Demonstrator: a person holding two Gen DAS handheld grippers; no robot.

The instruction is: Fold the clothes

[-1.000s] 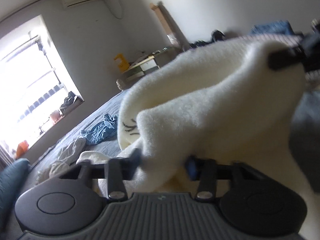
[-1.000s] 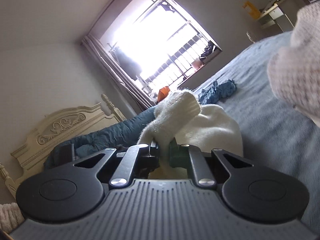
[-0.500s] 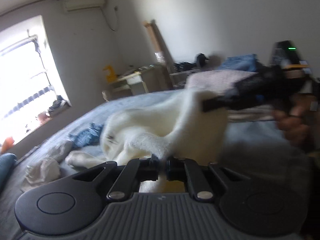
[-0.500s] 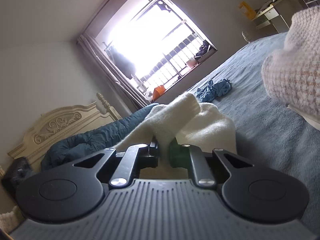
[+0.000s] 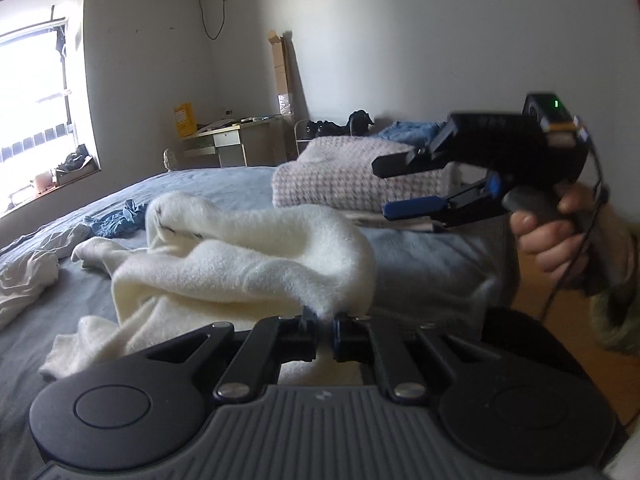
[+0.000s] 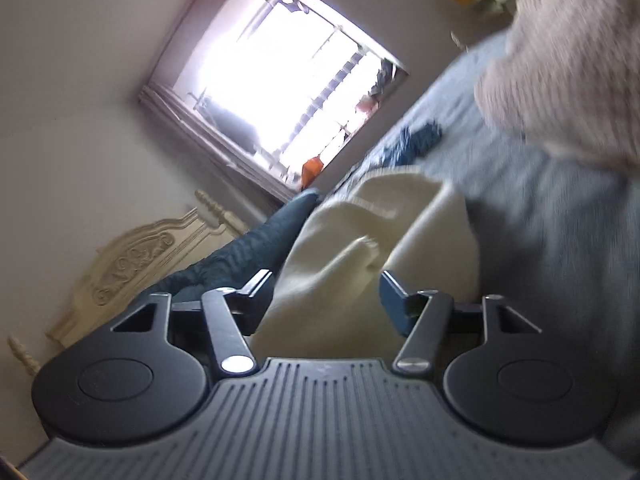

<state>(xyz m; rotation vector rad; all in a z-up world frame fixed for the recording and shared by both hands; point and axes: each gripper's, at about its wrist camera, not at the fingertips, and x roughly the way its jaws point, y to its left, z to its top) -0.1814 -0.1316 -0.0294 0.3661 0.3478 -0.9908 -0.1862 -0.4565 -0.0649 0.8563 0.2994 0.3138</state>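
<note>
Left gripper [image 5: 325, 326] pinches the fluffy cream fleece garment [image 5: 240, 264] on the blue-grey bed [image 5: 420, 252]; at three o'clock, right gripper [image 5: 382, 190] jaws are opening, empty

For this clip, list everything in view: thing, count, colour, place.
fleece garment: 1, cream, on the bed, one edge pinched in the left tool
bed: 1, grey-blue cover
folded knit: 1, pinkish check, far side of bed
crumpled cloth: 1, blue, on bed near window
desk: 1, pale, by wall
headboard: 1, cream, carved
window: 1, bright
left tool: black, shut on the garment
right tool: black, blue pad, jaws opening, nothing between them
hand: 1, holding right tool
</note>
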